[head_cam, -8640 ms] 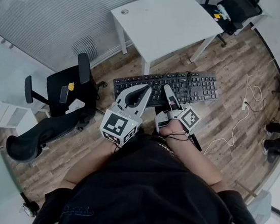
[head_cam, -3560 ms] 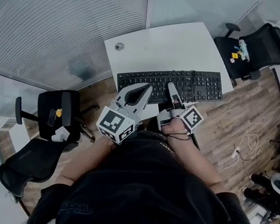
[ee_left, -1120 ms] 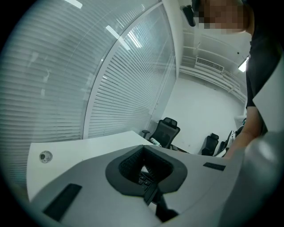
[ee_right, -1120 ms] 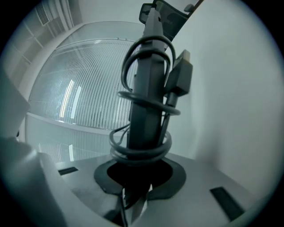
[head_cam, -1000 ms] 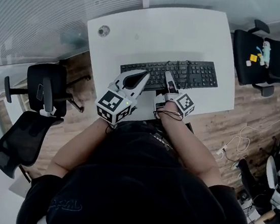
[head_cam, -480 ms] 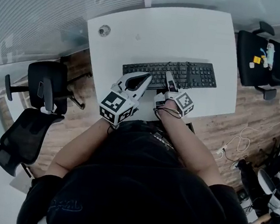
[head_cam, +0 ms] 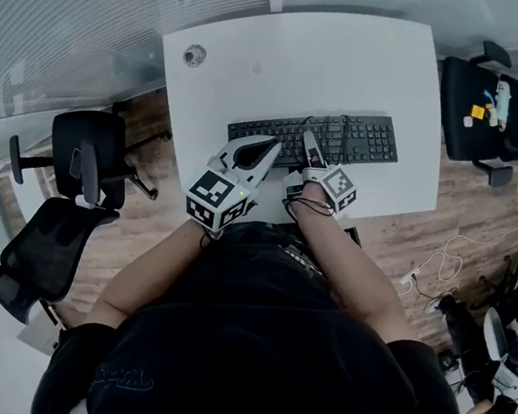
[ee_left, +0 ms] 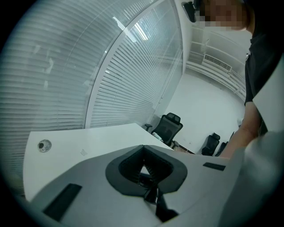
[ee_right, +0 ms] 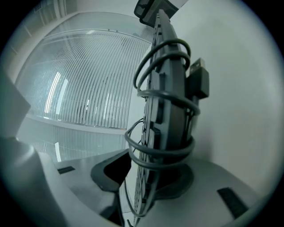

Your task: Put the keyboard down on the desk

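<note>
Keyboard lies on the bench, near its front edge. Two chairs stand left of the bench, a third chair right of it.

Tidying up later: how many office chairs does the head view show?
3. Left of the desk: upper chair, lower chair. Right of it: third chair. Others may be hidden lower right.

Loose, plain black short-sleeved shirt

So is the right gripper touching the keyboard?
Touching. The right gripper view shows the keyboard lying against one jaw of the right gripper; the jaws have just been opening, leaving a gap at the other.
</note>
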{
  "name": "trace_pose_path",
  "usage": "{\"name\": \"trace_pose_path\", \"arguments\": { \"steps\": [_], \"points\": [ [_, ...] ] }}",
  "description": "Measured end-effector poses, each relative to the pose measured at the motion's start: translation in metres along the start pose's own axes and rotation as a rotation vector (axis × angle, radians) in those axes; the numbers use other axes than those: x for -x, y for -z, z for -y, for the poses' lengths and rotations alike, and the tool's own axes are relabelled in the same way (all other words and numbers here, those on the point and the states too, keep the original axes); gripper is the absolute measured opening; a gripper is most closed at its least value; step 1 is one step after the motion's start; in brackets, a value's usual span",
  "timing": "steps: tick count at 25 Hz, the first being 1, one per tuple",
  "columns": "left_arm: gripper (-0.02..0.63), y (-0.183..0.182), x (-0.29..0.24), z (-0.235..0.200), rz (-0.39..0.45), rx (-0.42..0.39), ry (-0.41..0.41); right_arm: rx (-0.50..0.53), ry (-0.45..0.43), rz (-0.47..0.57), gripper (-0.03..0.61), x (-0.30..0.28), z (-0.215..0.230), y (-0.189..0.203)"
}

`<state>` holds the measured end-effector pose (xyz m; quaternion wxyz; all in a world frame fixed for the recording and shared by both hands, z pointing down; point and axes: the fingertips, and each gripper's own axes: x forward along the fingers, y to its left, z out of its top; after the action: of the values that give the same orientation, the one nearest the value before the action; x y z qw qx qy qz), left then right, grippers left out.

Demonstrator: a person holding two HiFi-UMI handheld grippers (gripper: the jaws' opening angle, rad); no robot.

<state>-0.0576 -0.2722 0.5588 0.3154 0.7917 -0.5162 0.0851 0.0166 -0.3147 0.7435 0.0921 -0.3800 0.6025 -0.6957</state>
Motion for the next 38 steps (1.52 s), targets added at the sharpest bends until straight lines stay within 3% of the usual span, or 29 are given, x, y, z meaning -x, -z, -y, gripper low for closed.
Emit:
{"name": "trace_pose_path", "arguments": {
  "steps": [9, 12, 20, 24, 38],
  "points": [
    [0.015, 0.001, 0.003, 0.000, 0.008, 0.010, 0.006, 0.010, -0.027, -0.061, 0.266, -0.005, -0.016, 0.009],
    [0.015, 0.001, 0.006, 0.001, 0.011, 0.006, 0.012, 0.052, 0.009, -0.096, 0.319, -0.005, -0.016, 0.016],
    [0.015, -0.001, 0.018, 0.005, 0.038, 0.002, 0.019, 0.208, 0.186, -0.232, 0.383, 0.002, 0.002, 0.032],
    [0.015, -0.002, 0.027, 0.006, 0.054, -0.001, 0.016, 0.235, 0.208, -0.257, 0.396, 0.010, 0.007, 0.039],
    [0.015, 0.003, 0.060, 0.013, 0.086, -0.024, 0.033, 0.234, 0.229, -0.193, 0.396, 0.044, 0.018, 0.056]
  ]
}}
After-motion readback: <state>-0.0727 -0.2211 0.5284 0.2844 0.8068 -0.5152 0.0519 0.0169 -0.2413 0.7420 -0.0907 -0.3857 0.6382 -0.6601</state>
